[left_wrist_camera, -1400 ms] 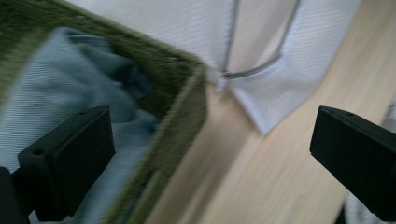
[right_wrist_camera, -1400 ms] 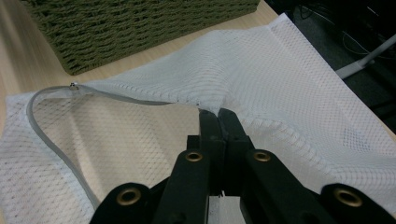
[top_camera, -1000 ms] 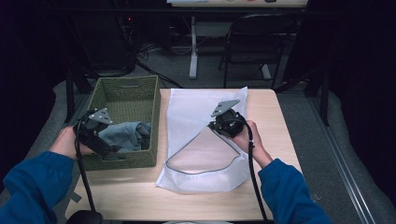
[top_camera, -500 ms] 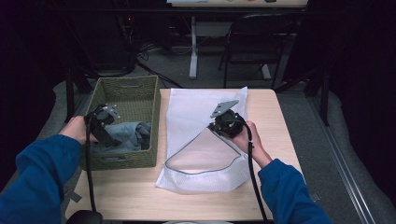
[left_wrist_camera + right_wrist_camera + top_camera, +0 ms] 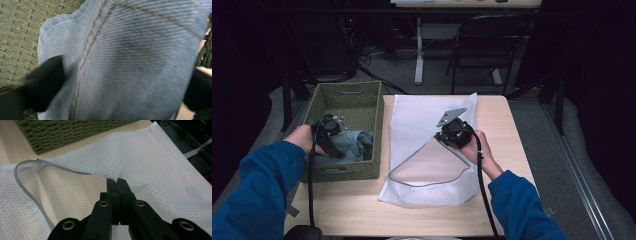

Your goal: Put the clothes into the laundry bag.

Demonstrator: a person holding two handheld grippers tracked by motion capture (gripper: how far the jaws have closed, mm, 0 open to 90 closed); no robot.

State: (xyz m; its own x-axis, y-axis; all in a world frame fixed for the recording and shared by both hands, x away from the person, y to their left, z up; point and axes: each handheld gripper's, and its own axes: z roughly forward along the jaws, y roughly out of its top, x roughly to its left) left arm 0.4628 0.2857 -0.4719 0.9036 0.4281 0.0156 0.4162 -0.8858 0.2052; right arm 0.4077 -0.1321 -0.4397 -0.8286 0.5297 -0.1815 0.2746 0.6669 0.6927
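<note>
A green woven basket sits at the left end of the tabletop, and blue denim jeans lie bundled inside it. The left gripper reaches into the basket; its fingers have just been closing, spread on either side of the denim. Just right of the basket lies a white mesh laundry bag, its grey-zipped mouth gaping. The right gripper pinches the bag's upper edge, fingers pressed together.
</note>
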